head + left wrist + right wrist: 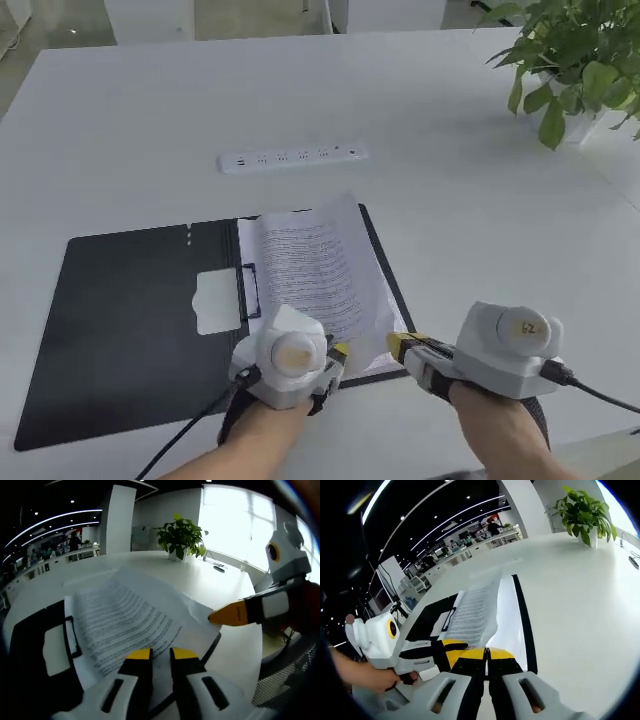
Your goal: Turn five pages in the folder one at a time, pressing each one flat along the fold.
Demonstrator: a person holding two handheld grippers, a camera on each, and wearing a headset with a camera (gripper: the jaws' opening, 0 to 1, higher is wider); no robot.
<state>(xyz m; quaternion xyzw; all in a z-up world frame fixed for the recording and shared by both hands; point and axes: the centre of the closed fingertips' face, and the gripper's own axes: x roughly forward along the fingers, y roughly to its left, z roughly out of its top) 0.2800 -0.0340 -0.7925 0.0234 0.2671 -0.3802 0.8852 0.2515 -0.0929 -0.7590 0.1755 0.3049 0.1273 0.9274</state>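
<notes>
Gently, we should swing the white printed paper page (pixel 310 265) toward nine o'clock, right gripper (pixel 486 654) pinching it, left gripper (pixel 160 655) loose

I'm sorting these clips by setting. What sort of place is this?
Most likely an open-plan office: a big white table carrying a power strip and a potted plant, with rows of desks under strip ceiling lights behind.
</notes>
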